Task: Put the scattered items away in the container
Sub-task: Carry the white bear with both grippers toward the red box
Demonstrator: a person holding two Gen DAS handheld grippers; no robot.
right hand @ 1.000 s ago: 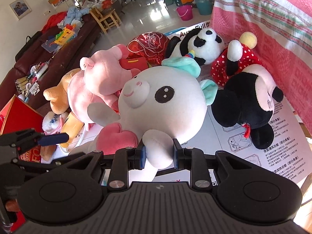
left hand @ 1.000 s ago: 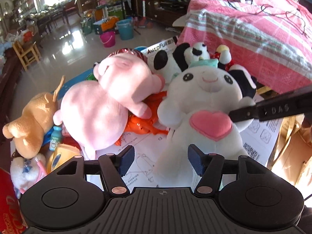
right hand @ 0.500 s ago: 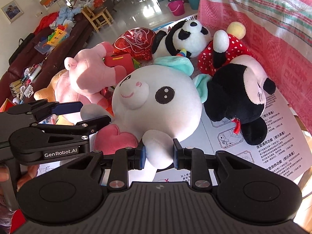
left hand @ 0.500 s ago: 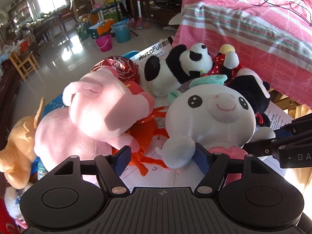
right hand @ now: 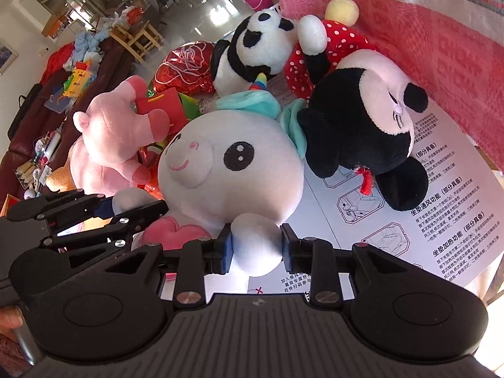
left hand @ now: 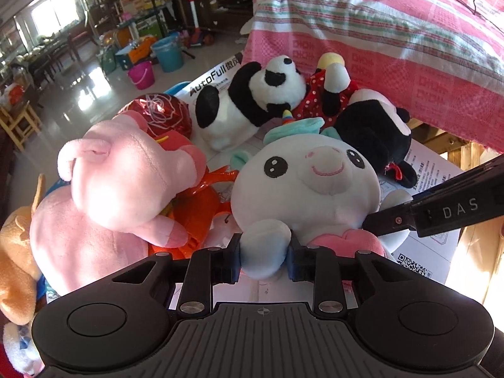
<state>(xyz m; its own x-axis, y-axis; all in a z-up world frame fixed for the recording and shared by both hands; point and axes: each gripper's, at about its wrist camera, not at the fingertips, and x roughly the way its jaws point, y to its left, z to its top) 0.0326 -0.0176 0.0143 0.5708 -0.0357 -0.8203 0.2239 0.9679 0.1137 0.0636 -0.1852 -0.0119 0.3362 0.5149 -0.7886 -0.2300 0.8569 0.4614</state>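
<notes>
A white unicorn plush point(left hand: 302, 189) with teal ears and a pink heart lies on a white printed cardboard sheet point(right hand: 441, 220). My left gripper point(left hand: 263, 256) has its jaws closing, and the pads press on one white paw. My right gripper point(right hand: 255, 249) holds the other paw between its pads while its jaws are opening. Its fingers point(left hand: 441, 211) reach in from the right in the left wrist view. The left gripper's fingers point(right hand: 138, 217) come in from the left in the right wrist view. No container shows.
Around the unicorn lie a pink pig plush point(left hand: 126, 182), a panda point(left hand: 252, 104), a black mouse plush point(right hand: 362, 126) in a red dotted dress, a red foil balloon point(left hand: 157, 113) and an orange inflatable point(left hand: 195, 214). A bed with a pink cover point(left hand: 393, 31) stands right.
My left gripper moved in toward the unicorn and its wide-open jaws closed on one paw. The right gripper kept the other paw, rolled a little, and its jaws widened slightly.
</notes>
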